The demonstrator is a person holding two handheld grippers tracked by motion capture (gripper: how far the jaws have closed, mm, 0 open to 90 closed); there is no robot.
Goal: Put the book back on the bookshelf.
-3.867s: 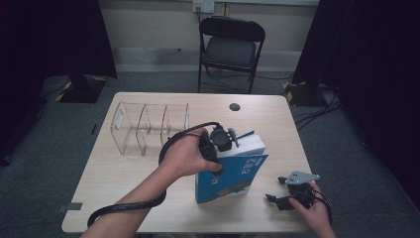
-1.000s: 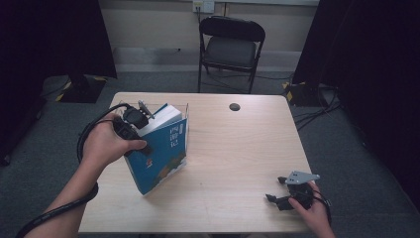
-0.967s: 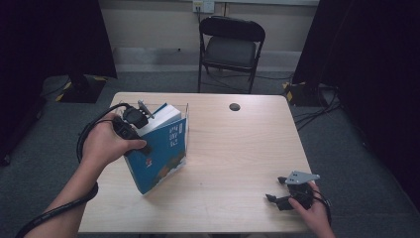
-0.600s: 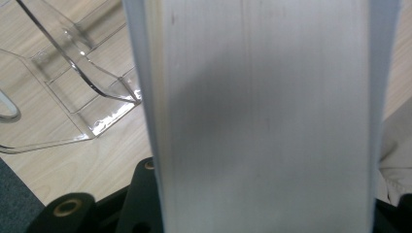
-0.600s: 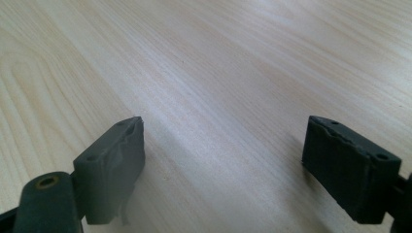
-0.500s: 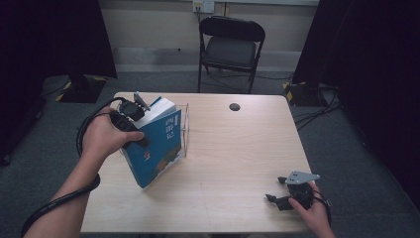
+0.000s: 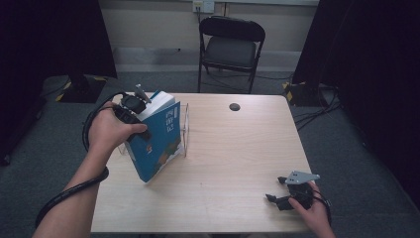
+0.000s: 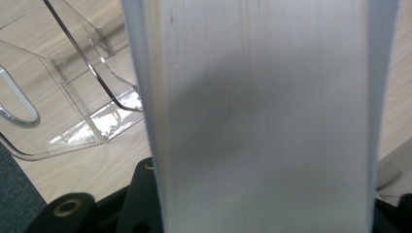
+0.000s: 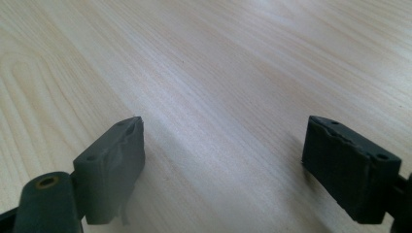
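Your left gripper (image 7: 136,106) is clamped on the book (image 7: 157,138), tilted with its bottom edge on the table (image 7: 237,163), clear rack (image 7: 184,130) touching its far side; right gripper (image 7: 280,201) idle, jaws apart

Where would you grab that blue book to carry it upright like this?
Best at its top edge, coming from above, with one jaw on each cover. The blue book stands tilted on a lower corner beside the clear rack, so the top is the free part. The left gripper is clamped there, across the page block.
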